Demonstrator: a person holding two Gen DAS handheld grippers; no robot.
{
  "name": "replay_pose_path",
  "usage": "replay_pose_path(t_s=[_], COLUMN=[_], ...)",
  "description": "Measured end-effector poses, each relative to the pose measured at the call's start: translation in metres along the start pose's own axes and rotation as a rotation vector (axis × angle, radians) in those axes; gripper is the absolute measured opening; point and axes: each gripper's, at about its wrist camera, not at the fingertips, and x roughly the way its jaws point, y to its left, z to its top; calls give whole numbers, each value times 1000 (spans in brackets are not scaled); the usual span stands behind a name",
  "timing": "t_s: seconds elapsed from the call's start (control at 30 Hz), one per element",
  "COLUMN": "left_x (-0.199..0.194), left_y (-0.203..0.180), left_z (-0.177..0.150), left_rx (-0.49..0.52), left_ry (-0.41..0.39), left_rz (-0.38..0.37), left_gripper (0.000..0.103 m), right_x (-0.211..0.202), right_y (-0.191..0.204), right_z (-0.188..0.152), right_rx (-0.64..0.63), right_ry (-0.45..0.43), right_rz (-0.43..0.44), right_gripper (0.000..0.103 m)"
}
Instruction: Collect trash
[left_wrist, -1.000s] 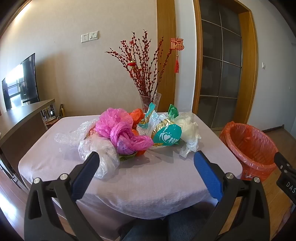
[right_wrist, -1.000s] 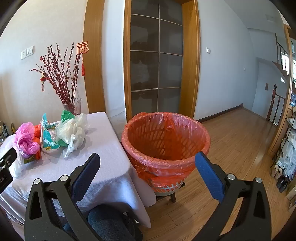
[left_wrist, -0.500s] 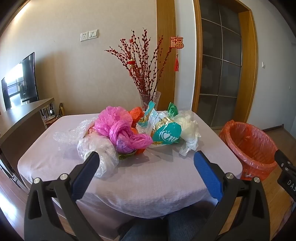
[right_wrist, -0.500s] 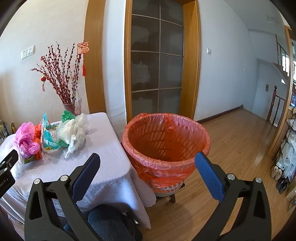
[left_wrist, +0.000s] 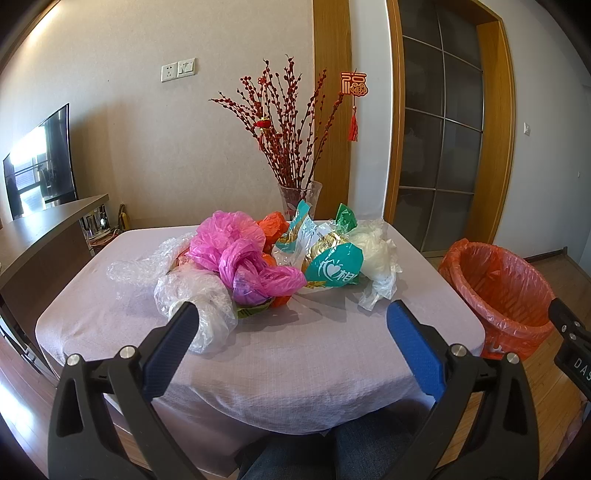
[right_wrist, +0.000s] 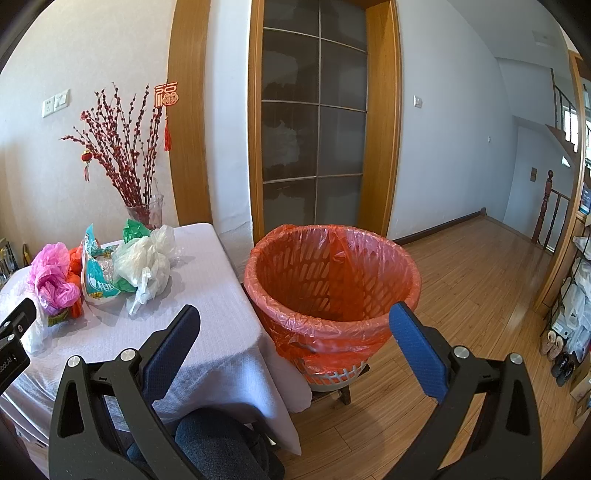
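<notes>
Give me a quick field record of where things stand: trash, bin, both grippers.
trash pile: pink bag, clear bags, teal wrapper, whitish bag, orange bag, bunched mid-table
table: lilac cloth; vase of red branches at far edge
bin: orange liner, beside table's right side, looks empty
left gripper: open, holding nothing, facing pile
right gripper: open, holding nothing, facing bin
progress: nothing collected yet

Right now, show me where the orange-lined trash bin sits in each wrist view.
Left wrist view: the trash bin is at the right edge, on the floor beside the table.
Right wrist view: it is at the centre, just beyond the open jaws.
Shared landmark: the vase of red branches at the table's far edge.
</notes>
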Motion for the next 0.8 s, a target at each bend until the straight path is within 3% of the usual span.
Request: replay_pose_path(t_s=[0.8], left_x=[-1], left_y=[-1], left_z=[0], left_rx=[1], left_ry=[4], left_rz=[-1], left_gripper=[99], right_x=[2], right_y=[-1], right_z=[-1], right_rx=[4], right_ry=[3], right_rz=[-1], right_gripper=[101])
